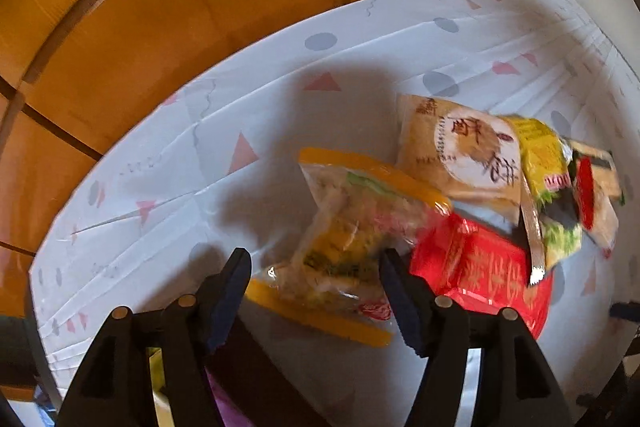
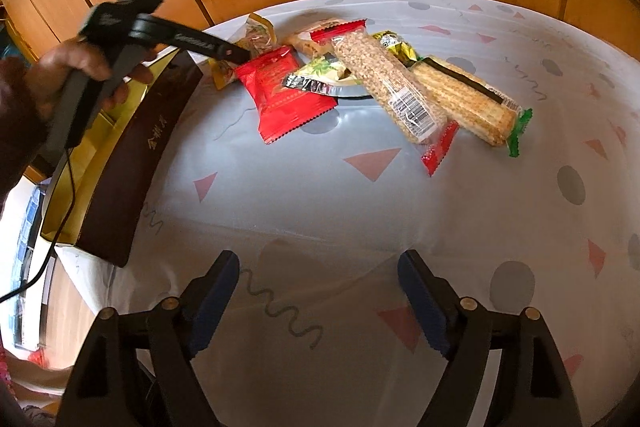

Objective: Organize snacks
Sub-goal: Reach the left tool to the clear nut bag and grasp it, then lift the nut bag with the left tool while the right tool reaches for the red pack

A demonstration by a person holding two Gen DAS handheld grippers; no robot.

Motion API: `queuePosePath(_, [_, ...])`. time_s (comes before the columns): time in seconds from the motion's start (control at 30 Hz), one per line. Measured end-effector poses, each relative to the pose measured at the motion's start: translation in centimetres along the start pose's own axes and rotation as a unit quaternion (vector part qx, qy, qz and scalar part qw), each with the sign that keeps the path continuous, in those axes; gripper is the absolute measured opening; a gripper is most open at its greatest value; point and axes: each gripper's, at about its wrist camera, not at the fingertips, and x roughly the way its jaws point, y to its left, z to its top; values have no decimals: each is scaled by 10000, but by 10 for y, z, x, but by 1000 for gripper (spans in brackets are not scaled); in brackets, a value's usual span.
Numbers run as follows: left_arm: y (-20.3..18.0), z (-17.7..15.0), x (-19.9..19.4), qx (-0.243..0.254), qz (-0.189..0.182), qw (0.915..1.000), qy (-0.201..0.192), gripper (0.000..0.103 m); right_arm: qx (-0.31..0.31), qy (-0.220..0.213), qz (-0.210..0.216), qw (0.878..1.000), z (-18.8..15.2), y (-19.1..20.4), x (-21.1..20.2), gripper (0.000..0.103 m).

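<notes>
Snacks heaped at the far side of our table's white patterned cloth (image 2: 320, 211): one red packet (image 2: 280, 95), one yellow-banded clear packet (image 1: 352, 239), one beige pastry packet (image 1: 460, 155), and two long clear-wrapped grain bars, one red-ended (image 2: 392, 83), one green-ended (image 2: 468, 99); smaller wrappers among them we cannot count. Our left gripper (image 1: 316, 283) hovers wide open over the yellow-banded packet without pressing it, while our right gripper (image 2: 320, 291) stands open and empty above bare cloth. One dark box (image 2: 132, 155) sits at the left edge.
</notes>
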Motion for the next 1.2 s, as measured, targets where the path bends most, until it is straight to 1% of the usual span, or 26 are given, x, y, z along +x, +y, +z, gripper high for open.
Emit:
queuePosePath(0.07, [0,3,2,-52,-88,9999,-1,67,-4,4,16,10000,0,0,1,86])
queuePosePath(0.17, [-1,5,3,-141,-217,9997,16,56,-1,-3,18,10000,1,1,2,86])
queuePosePath(0.2, [-2,4,2,-190,-231,9996,0,37,2,-7,22,10000,1,2,2,86])
queuePosePath(0.23, [-2,3,1,-307,-406,9987,-18,29,-1,-11,24,10000,1,2,2,86])
queuePosePath(0.33, [-9,-4,-2,-368,-225,9990,-107,28,-6,-24,30,10000,0,4,2,86])
queuePosePath(0.37, [-9,-8,-4,-462,-256,9985,-149,27,-2,-30,37,10000,0,5,2,86])
queuePosePath(0.43, [-5,-16,-9,-802,-456,9955,-227,25,41,-39,75,10000,0,4,1,86])
queuePosePath(0.53, [-13,-30,-21,-970,-467,9937,-326,24,117,-43,123,9998,1,3,0,86])
queuePosePath(0.6, [-19,-40,-28,-966,-397,9938,-372,24,202,-42,174,9996,1,1,-1,86])
queuePosePath(0.73, [-32,-60,-52,-1022,-318,9925,-594,24,266,-53,184,9995,0,-1,-4,85])
queuePosePath(0.87, [-45,-81,-72,-1024,-331,9912,-771,24,379,-74,165,9991,-1,-7,-9,82])
queuePosePath(1.0, [-62,-105,-95,-1045,-514,9882,-998,24,476,-72,86,9988,-3,-16,-14,82])
queuePosePath(1.13, [-87,-127,-109,-944,-634,9872,-1116,24,589,-81,-14,9982,-4,-25,-19,82])
queuePosePath(1.2, [-98,-138,-110,-877,-673,9877,-1104,24,639,-90,-43,9979,-4,-29,-22,82])
